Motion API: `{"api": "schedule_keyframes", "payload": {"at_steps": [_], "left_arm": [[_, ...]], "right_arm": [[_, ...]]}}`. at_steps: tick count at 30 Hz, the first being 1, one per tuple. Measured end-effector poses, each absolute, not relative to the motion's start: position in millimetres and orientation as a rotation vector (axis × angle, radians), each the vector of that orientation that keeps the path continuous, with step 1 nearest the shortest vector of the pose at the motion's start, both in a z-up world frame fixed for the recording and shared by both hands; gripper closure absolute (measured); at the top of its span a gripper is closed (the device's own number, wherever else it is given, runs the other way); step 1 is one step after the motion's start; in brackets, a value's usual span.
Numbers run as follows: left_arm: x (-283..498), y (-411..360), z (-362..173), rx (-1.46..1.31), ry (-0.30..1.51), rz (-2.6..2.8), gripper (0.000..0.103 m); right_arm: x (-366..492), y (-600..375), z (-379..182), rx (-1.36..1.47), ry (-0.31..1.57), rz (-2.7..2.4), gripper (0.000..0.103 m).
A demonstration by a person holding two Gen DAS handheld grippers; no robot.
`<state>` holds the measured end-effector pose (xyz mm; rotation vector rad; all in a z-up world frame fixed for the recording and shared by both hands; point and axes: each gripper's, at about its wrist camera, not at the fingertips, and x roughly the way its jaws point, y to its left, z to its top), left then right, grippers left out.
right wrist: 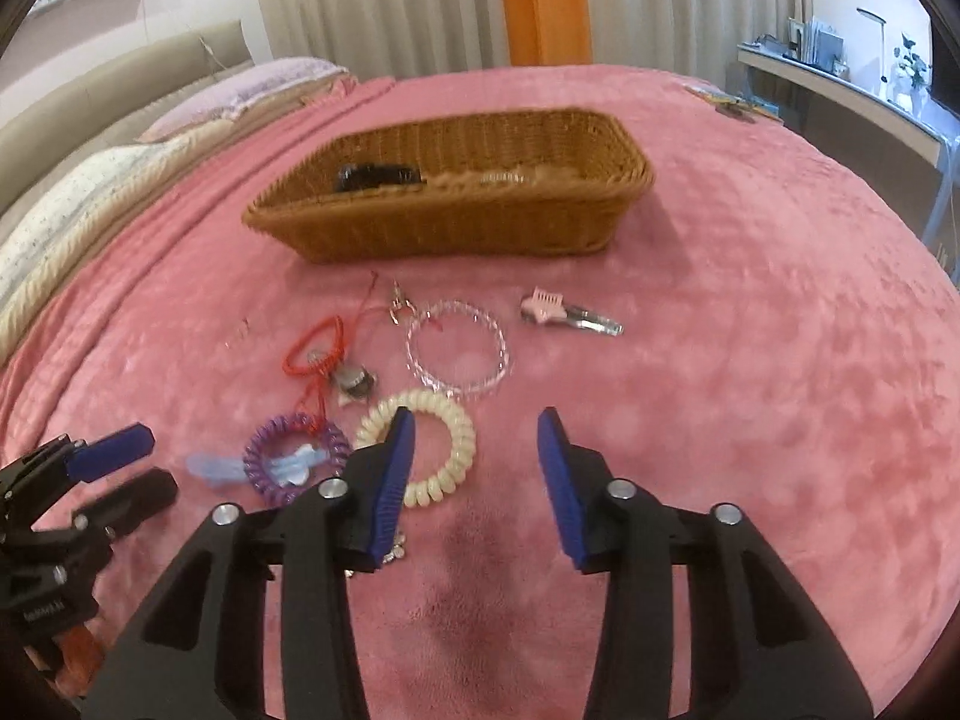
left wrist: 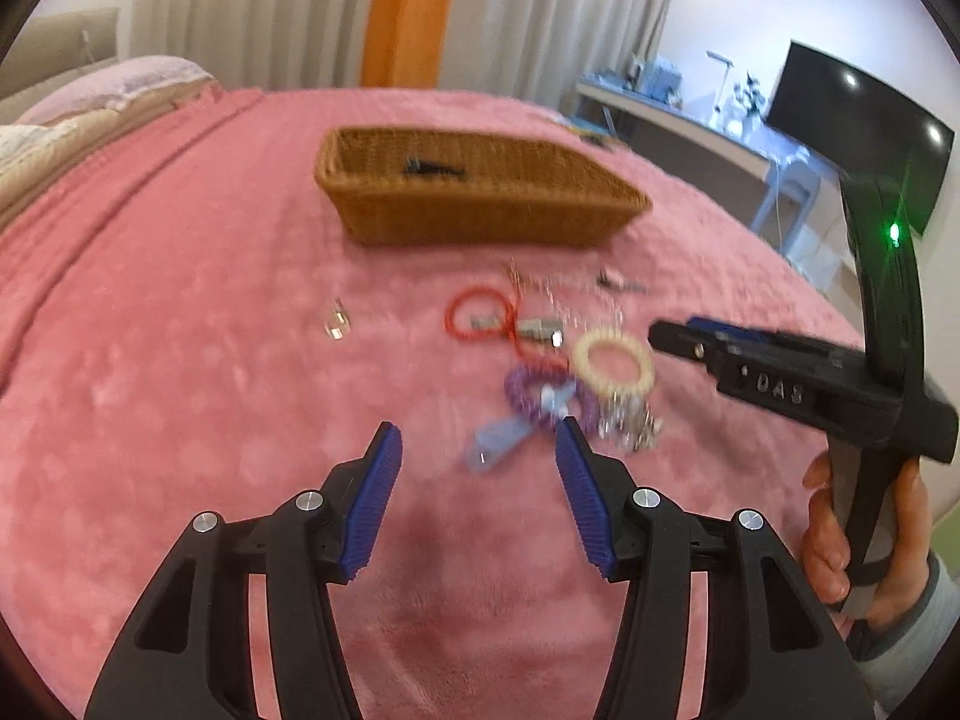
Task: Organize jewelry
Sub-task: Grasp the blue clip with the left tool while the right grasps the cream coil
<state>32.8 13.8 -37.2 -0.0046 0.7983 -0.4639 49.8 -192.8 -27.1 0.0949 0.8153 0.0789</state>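
Across the frame's middle most jewelry still lies outside the wicker basket [right wrist: 456,228], both the left gripper [left wrist: 477,456] and right gripper [right wrist: 477,450] released and empty.

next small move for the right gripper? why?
Probably ease the right gripper forward and slightly left over the cream coil hair tie, then close. Its jaws are open and empty, the tie lies just at its left finger on the pink blanket, and the wicker basket waits behind. The left gripper, also open, hangs by the purple coil tie.
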Motion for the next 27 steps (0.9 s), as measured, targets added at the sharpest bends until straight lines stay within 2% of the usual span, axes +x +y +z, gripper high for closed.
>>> {"api": "schedule_keyframes", "payload": {"at_steps": [4, 7, 13, 14, 16, 17, 18, 27], "left_arm": [[36, 3, -49, 0.029, 0.854, -0.489, 0.051], [41, -6, -56, 0.072, 0.882, -0.498, 0.052], [48, -18, -58, 0.134, 0.871, -0.482, 0.055], [49, -19, -59, 0.134, 0.869, -0.477, 0.058], [50, -19, -59, 0.133, 0.867, -0.464, 0.074], [51, -17, -58, 0.125, 0.867, -0.466, 0.081], [51, -17, -58, 0.121, 0.863, -0.468, 0.083], [39, -6, -53, 0.078, 0.850, -0.404, 0.089]], "right_arm": [[54, -187, -37, 0.078, 0.842, 0.079, 0.066], [61, -186, -44, 0.077, 0.874, 0.078, 0.073], [66, -187, -48, 0.087, 0.884, 0.079, 0.073], [66, -185, -48, 0.080, 0.883, 0.076, 0.074], [67, -183, -49, 0.066, 0.886, 0.075, 0.085], [68, -181, -49, 0.062, 0.885, 0.077, 0.087], [66, -181, -48, 0.060, 0.882, 0.078, 0.092], [57, -193, -43, 0.102, 0.841, 0.025, 0.094]]}}
